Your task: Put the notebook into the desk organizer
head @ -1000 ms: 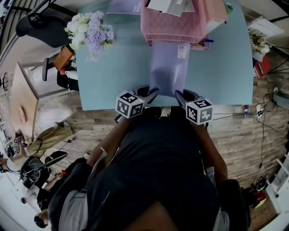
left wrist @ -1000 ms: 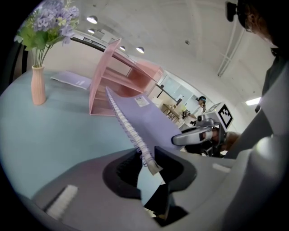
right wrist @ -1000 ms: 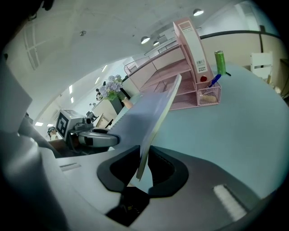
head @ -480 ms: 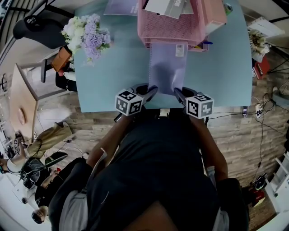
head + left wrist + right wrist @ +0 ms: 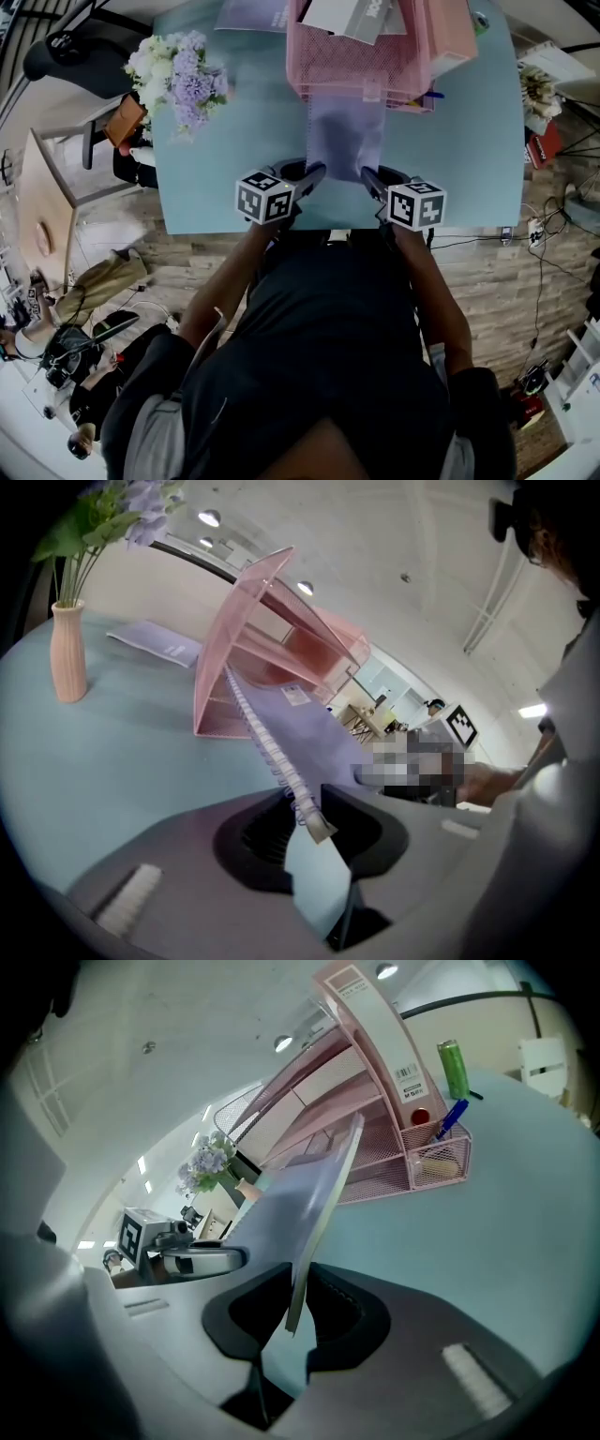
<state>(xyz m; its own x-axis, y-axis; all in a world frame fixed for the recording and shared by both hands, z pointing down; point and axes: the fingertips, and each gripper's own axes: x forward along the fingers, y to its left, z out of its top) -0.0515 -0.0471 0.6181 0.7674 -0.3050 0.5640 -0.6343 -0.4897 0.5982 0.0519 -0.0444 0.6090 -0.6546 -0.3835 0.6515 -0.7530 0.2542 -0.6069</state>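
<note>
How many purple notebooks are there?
2: one notebook in left hand-held gripper and right hand-held gripper, partly in organizer; second notebook flat beside it. Others possibly hidden.

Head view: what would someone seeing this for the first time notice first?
The lilac spiral-bound notebook stands out over the middle of the pale blue table, gripped at its near corners by the left claw and the right claw, both shut on it. Its far edge meets the pink wire-mesh desk organizer at the table's far side. A bunch of lilac and white flowers stands at the far left.
</note>
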